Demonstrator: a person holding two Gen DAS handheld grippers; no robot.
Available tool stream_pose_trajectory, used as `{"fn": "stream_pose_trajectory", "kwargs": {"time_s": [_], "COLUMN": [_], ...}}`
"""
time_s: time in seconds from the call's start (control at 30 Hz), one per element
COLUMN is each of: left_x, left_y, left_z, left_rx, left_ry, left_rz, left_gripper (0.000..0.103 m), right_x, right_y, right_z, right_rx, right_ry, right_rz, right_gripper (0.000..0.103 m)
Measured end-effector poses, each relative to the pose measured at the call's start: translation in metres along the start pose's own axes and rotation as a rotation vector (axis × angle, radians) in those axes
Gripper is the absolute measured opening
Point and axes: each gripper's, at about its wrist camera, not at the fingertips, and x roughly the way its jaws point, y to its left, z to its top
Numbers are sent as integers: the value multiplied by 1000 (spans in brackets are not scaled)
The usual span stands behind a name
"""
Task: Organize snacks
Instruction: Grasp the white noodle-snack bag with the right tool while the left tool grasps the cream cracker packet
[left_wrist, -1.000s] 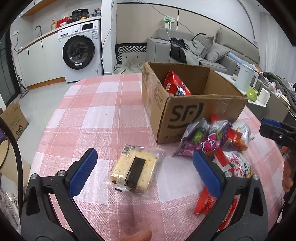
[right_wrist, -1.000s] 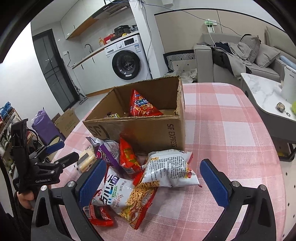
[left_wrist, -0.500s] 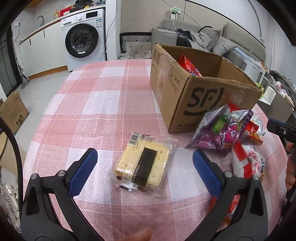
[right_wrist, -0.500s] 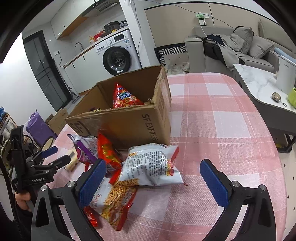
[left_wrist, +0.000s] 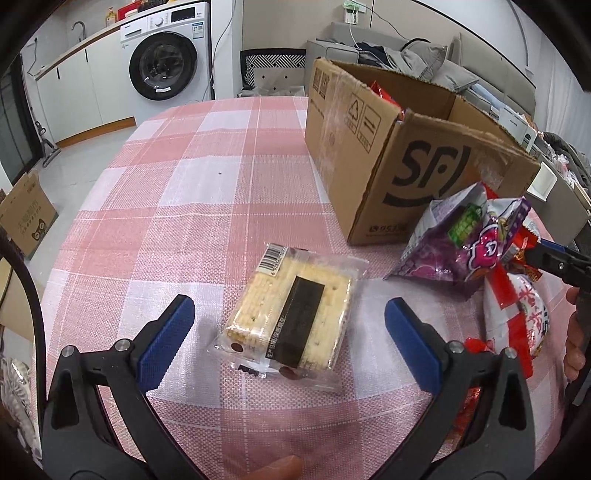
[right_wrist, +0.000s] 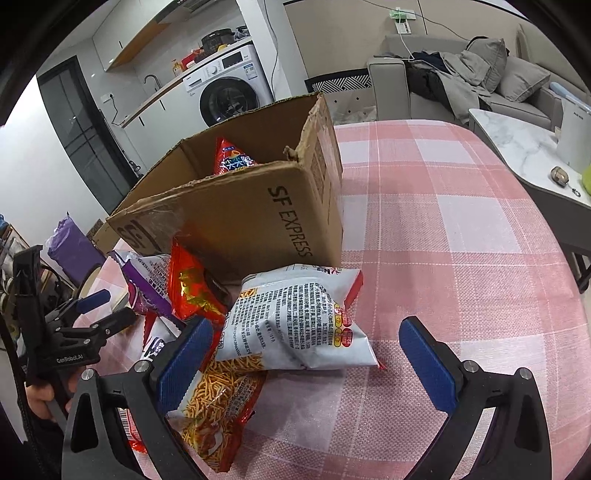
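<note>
Pink checked tablecloth (left_wrist: 192, 192) bears a clear-wrapped cracker packet (left_wrist: 291, 317), black-labelled.

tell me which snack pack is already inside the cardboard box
The red snack bag poking up above the wall of the cardboard box. The cracker pack, purple bag and white bag all lie outside on the tablecloth.
</note>
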Motion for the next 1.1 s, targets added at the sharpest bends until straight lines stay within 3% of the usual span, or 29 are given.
{"fn": "stream_pose_trajectory", "kwargs": {"time_s": [0.73, 0.8, 0.87, 1.1], "left_x": [17, 17, 17, 17], "left_y": [9, 9, 9, 8], "left_z": [-2, -2, -3, -4], "left_rx": [-27, -28, -29, -25], "left_ry": [43, 43, 42, 43], "left_rz": [-14, -16, -18, -12], "left_gripper": [102, 102, 102, 102], "right_x": [28, 28, 25, 19], "right_y": [0, 2, 4, -7], "right_z": [-2, -3, -5, -7], "right_rx": [-23, -34, -52, -18], "right_ry": [29, 23, 21, 1], "right_rz": [-27, -14, 8, 43], "right_gripper": [101, 84, 76, 65]}}
